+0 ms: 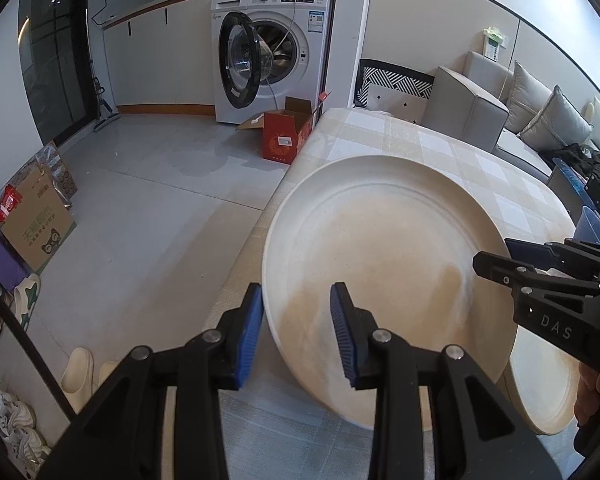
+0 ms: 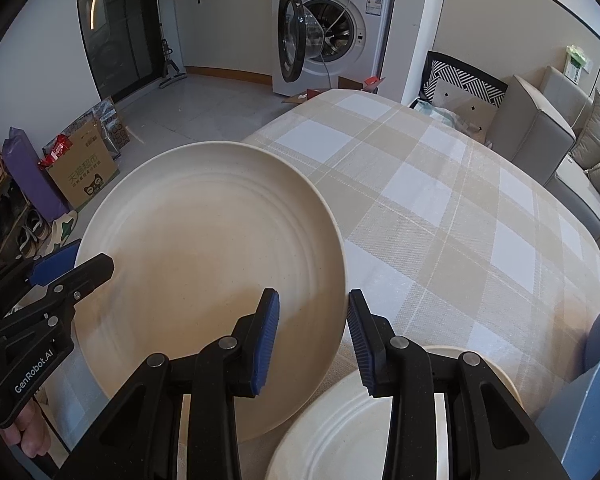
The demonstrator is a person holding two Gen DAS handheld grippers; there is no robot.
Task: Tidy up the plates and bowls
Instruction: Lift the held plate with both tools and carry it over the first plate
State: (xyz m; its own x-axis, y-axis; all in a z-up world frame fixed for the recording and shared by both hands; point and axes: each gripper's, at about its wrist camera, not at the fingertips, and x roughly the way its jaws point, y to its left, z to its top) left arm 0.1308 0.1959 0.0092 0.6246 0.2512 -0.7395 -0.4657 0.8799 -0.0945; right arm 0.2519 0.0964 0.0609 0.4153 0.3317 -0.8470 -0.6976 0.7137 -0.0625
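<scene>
Above the table (image 2: 440, 208), both my claws grip one plate (image 2: 204, 264) by opposite rims — left claw (image 1: 296, 332), right claw (image 2: 313, 340). Next: lower it level onto the second plate (image 2: 340, 432).

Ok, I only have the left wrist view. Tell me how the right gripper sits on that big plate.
Observer: The right gripper straddles the large plate at its rim, one pad inside, one outside.
Operator: Now describe what's below it.
Observer: A second plate lies flat on the checked tablecloth, partly under the tilted large plate.
Operator: Check the left gripper from that side.
Observer: The left gripper clamps the opposite rim, and a hand holds its handle.
</scene>
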